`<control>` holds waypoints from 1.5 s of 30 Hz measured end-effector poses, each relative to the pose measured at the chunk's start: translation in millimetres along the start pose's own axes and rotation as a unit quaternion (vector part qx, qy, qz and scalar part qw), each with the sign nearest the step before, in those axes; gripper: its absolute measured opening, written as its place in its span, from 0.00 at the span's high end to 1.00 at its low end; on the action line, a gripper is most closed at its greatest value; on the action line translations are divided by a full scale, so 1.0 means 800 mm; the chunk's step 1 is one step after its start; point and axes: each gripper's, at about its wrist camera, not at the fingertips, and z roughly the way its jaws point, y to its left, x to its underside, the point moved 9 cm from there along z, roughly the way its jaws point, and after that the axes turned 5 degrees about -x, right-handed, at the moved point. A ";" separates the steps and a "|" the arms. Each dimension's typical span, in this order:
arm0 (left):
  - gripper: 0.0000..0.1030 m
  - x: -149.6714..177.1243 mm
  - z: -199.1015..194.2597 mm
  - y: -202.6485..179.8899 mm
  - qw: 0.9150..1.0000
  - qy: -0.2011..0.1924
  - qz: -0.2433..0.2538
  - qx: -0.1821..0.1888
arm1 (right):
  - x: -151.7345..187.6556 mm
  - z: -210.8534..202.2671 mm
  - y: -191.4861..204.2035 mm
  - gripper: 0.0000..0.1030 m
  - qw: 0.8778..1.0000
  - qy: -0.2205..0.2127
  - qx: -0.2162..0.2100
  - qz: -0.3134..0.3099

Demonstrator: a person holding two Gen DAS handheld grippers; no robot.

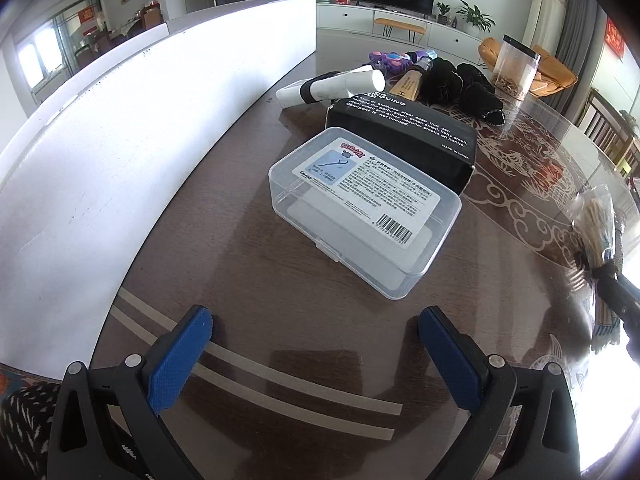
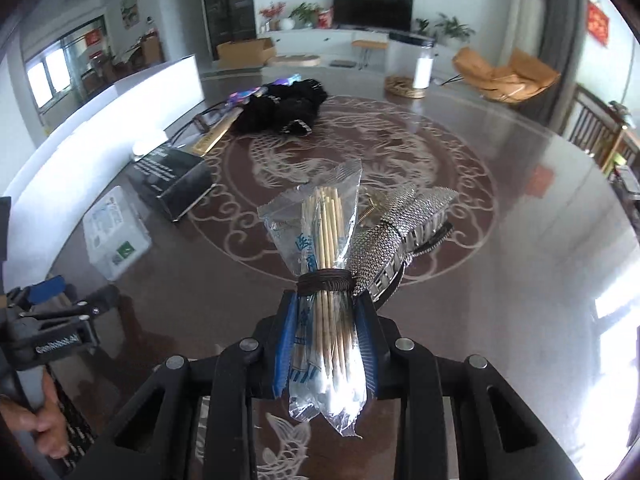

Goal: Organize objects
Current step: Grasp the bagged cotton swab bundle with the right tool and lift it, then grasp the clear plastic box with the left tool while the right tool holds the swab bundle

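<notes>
Right gripper jaws are clamped on a bagged bundle of cotton swabs, held clear of the table; a rhinestone hair clip lies just beyond. Left gripper jaws stand wide, nothing between them, just short of the clear plastic box. I judge this the carry step. Next I need a destination, probably the row of sorted items by the white board, then a gentle set-down.
</notes>
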 end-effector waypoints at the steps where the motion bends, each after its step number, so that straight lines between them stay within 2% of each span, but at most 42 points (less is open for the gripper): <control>1: 0.00 0.000 0.000 0.000 1.000 0.000 0.000 0.000 | 0.002 0.004 -0.003 0.66 1.000 0.001 0.006 -0.002; 3: 0.00 0.000 0.000 0.000 1.000 0.000 0.000 0.000 | -0.001 0.012 -0.005 0.42 1.000 0.001 0.007 -0.003; 5: 0.00 -0.002 0.002 -0.002 1.000 0.000 0.001 0.000 | -0.007 0.020 -0.005 0.27 1.000 -0.004 0.001 0.000; 6: 0.00 -0.001 0.002 -0.002 1.000 0.000 0.000 0.000 | -0.010 0.023 -0.005 0.25 1.000 -0.006 0.002 0.001; 12: 0.00 -0.001 0.001 -0.001 1.000 0.000 0.000 0.000 | 0.001 0.042 -0.006 0.19 1.000 0.010 -0.007 0.010; 17: 0.00 0.000 0.000 -0.001 1.000 0.000 0.000 0.000 | 0.005 0.048 -0.004 0.13 1.000 0.004 -0.012 0.009; 26: 0.00 0.007 -0.006 0.005 1.000 0.003 -0.003 -0.004 | 0.004 0.050 -0.001 0.06 1.000 0.008 0.007 -0.004; 31: 0.00 0.006 -0.002 0.049 0.996 0.013 -0.075 -0.042 | 0.005 0.048 0.000 0.06 1.000 0.007 0.010 -0.007; 35: 0.00 0.014 -0.006 0.072 0.992 0.022 -0.111 -0.051 | 0.004 0.047 0.003 0.06 1.000 0.004 0.010 -0.014; 37: 0.00 0.020 -0.012 0.078 0.990 0.027 -0.134 -0.036 | 0.004 0.044 0.005 0.06 1.000 -0.002 0.005 -0.017; 40: 0.00 0.008 -0.026 0.063 0.989 0.011 -0.140 0.042 | 0.003 0.040 0.007 0.06 1.000 -0.010 -0.004 -0.016; 42: 0.00 -0.010 -0.024 0.055 0.993 0.009 -0.115 0.029 | 0.002 0.041 0.006 0.06 1.000 -0.010 -0.010 -0.013; 45: 0.00 -0.039 -0.027 0.042 0.992 -0.005 -0.125 0.021 | 0.002 0.040 0.007 0.06 1.000 -0.011 -0.016 -0.012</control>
